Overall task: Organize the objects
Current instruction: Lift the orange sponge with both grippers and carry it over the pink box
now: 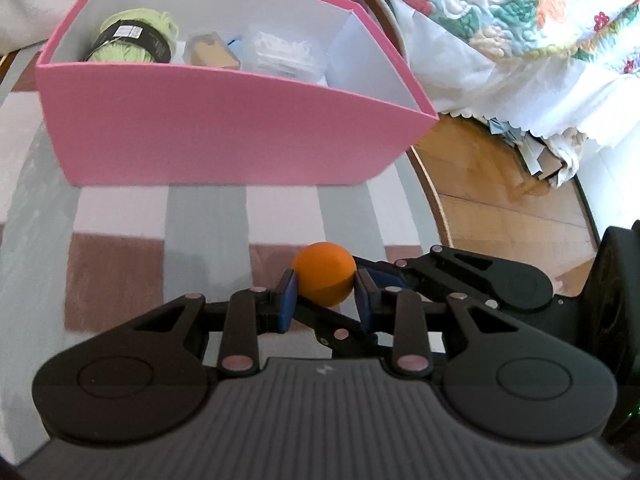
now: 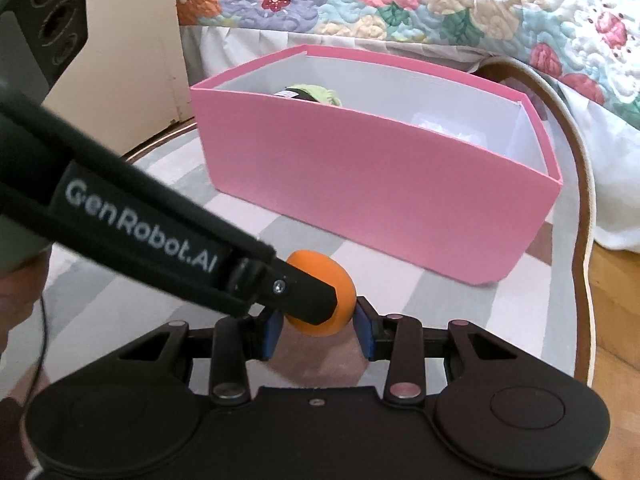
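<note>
Tongs from both hands, left tongs [image 1: 324,294] and right tongs [image 2: 320,330], clench one small round orange ball [image 1: 325,273] above the striped rug [image 1: 120,232], near the pink cardboard box [image 1: 224,132].

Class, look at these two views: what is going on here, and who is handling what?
A person is tidying small things into a pink box on a striped mat. Both hand-held claws are closed on the same orange ball: the left claw and the right claw each pinch it between blue pads. The ball is in front of the box, not yet inside. The box already holds green yarn and a few packets.
</note>
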A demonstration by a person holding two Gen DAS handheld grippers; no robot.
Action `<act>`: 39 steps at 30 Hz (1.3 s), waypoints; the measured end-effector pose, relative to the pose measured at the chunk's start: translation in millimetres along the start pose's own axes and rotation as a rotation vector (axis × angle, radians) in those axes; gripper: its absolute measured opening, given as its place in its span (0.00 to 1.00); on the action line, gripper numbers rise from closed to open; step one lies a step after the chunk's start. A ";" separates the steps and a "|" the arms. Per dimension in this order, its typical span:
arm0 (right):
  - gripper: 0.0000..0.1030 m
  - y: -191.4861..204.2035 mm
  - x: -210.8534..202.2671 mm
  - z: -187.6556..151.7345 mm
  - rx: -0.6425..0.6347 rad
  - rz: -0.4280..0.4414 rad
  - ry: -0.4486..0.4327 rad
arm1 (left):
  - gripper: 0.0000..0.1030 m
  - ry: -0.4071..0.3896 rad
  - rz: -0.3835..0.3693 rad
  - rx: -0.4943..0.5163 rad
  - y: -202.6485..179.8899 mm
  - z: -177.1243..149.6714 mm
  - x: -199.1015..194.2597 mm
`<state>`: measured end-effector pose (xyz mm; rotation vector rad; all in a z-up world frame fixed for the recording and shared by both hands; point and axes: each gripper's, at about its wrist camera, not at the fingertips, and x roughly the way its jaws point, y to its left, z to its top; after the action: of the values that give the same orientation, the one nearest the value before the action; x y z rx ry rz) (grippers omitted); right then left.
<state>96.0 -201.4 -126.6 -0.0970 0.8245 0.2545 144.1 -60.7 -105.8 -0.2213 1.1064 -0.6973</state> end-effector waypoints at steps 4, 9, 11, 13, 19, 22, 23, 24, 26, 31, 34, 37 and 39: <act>0.42 10.0 -18.3 1.1 -0.004 0.001 0.010 | 0.29 -0.012 -0.010 0.030 -8.9 -7.9 -23.8; 0.42 19.1 -43.1 7.4 -0.008 0.033 0.026 | 0.28 -0.020 0.001 0.054 -23.3 -17.2 -48.7; 0.42 22.8 -52.2 11.4 0.001 0.039 0.053 | 0.28 -0.037 0.003 0.047 -28.6 -20.1 -58.4; 0.42 24.4 -61.6 16.7 0.023 0.051 0.072 | 0.28 -0.054 0.001 0.034 -31.9 -20.4 -66.3; 0.42 30.2 -80.5 31.4 -0.022 0.047 0.078 | 0.29 -0.091 -0.008 -0.023 -38.1 -16.5 -84.0; 0.42 29.8 -89.3 40.2 -0.043 0.049 0.069 | 0.29 -0.101 -0.021 -0.032 -42.8 -6.4 -94.8; 0.42 29.1 -93.2 44.1 -0.049 0.050 0.062 | 0.29 -0.107 -0.024 -0.027 -44.7 -3.2 -98.7; 0.42 28.2 -96.3 47.3 -0.054 0.051 0.056 | 0.29 -0.119 -0.025 -0.011 -48.0 0.6 -102.8; 0.42 26.0 -103.4 57.4 -0.071 0.047 0.042 | 0.29 -0.154 -0.017 0.006 -53.5 5.1 -109.5; 0.42 16.2 -114.1 82.6 -0.098 0.051 0.018 | 0.29 -0.192 -0.023 0.005 -62.6 24.0 -119.3; 0.42 10.5 -118.6 97.0 -0.124 0.041 0.000 | 0.29 -0.199 -0.033 -0.003 -63.2 42.5 -122.4; 0.42 -0.4 -117.8 114.1 -0.123 0.045 -0.013 | 0.29 -0.202 -0.023 -0.005 -63.0 65.6 -119.4; 0.42 -10.2 -113.1 127.3 -0.112 0.053 -0.021 | 0.29 -0.206 -0.013 -0.010 -60.6 81.5 -112.8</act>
<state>115.9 -208.8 42.7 -0.1778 0.7924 0.3510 161.4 -51.8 44.7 -0.3023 0.9125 -0.6648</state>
